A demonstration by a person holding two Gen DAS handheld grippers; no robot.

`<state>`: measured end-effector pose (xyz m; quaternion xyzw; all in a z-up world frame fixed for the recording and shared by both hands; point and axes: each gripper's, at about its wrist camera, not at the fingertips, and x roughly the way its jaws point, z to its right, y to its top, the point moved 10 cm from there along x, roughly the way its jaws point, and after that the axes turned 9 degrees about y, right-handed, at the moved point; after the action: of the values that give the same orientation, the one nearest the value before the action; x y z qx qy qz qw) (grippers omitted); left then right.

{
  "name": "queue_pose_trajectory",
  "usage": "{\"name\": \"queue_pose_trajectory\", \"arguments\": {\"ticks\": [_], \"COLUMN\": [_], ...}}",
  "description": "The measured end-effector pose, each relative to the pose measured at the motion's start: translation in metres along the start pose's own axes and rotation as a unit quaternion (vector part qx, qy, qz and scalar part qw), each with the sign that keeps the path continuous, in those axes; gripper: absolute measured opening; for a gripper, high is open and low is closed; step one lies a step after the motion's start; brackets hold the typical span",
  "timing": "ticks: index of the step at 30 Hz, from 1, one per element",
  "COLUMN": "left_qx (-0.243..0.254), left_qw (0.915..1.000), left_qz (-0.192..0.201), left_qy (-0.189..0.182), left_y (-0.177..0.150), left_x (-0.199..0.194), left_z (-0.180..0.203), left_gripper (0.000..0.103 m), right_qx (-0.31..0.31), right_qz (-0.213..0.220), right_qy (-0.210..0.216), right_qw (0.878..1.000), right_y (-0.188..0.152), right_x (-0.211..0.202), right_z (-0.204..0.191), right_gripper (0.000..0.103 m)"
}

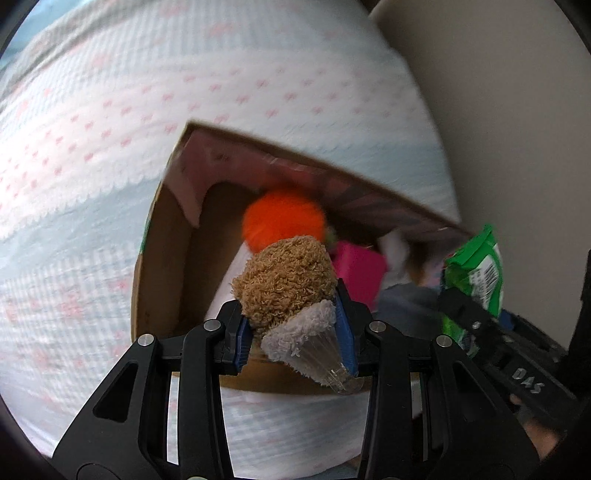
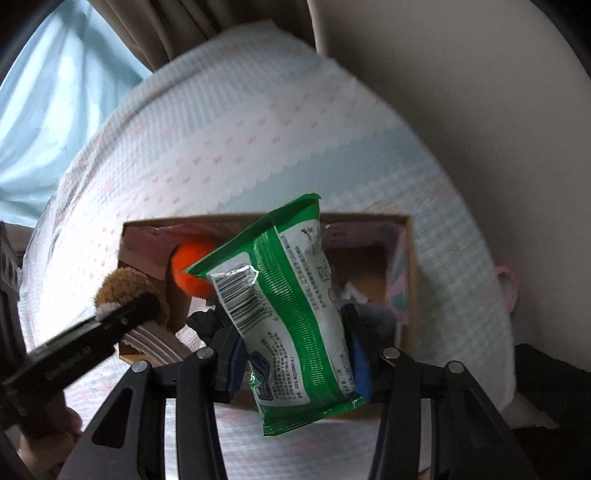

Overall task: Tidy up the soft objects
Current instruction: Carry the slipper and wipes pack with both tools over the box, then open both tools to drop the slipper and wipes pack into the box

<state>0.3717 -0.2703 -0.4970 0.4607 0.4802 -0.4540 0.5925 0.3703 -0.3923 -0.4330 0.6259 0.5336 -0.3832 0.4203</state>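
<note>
At the bottom centre of the left wrist view, the left gripper (image 1: 295,332) is clamped partway closed on a fuzzy brown and white plush toy (image 1: 286,291) with a clear plastic tip. In the right wrist view, the right gripper (image 2: 295,354) pinches a crinkly green wet-wipe packet (image 2: 288,295) with a barcode, standing tilted. Both hang over an open cardboard box (image 1: 162,236) mid-frame, holding an orange pompom ball (image 1: 282,219) and a pink block (image 1: 360,271). The box rests on a quilted bedspread (image 1: 110,147) with pale blue and white bands and pink motifs. Upper left, a curtain (image 2: 155,33) hangs.

Soft daylight, motion blur throughout, fisheye warp, dark vignetted corners.
</note>
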Motion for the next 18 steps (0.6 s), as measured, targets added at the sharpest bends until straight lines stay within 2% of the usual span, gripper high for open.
{"name": "queue_pose_trajectory", "arguments": {"ticks": [4,6,7,8,9,10,12,18], "left_qx": [0.005,0.014,0.021,0.030,0.041,0.049,0.058,0.062], "left_qw": [0.9996,0.9992,0.9987,0.9974,0.9945,0.9938,0.9934,0.9934], "left_qz": [-0.016,-0.013,-0.012,-0.011,-0.009,-0.006,-0.001,0.008], "left_qy": [0.022,0.035,0.045,0.064,0.096,0.100,0.099,0.096], "left_y": [-0.006,-0.007,-0.006,-0.006,-0.007,-0.005,-0.006,-0.004], "left_x": [0.017,0.019,0.022,0.025,0.025,0.023,0.018,0.008], "left_z": [-0.004,-0.004,-0.004,-0.004,-0.010,-0.009,-0.011,-0.019], "left_gripper": [0.035,0.040,0.057,0.078,0.093,0.103,0.103,0.103], "right_qx": [-0.006,-0.011,-0.010,-0.009,-0.006,-0.005,0.002,0.017], "right_qz": [-0.036,-0.052,-0.057,-0.056,-0.048,-0.041,-0.030,-0.027], "right_qy": [0.014,0.017,0.021,0.028,0.031,0.033,0.048,0.036], "right_qw": [0.999,0.998,0.998,0.998,0.998,0.999,0.998,0.999], "right_y": [0.002,0.004,0.004,0.006,0.009,0.011,0.015,0.011], "right_x": [0.026,0.038,0.042,0.044,0.045,0.044,0.042,0.036], "right_z": [-0.005,-0.008,-0.010,-0.013,-0.014,-0.014,-0.015,-0.004], "right_gripper": [0.043,0.043,0.044,0.046,0.053,0.074,0.103,0.103]}}
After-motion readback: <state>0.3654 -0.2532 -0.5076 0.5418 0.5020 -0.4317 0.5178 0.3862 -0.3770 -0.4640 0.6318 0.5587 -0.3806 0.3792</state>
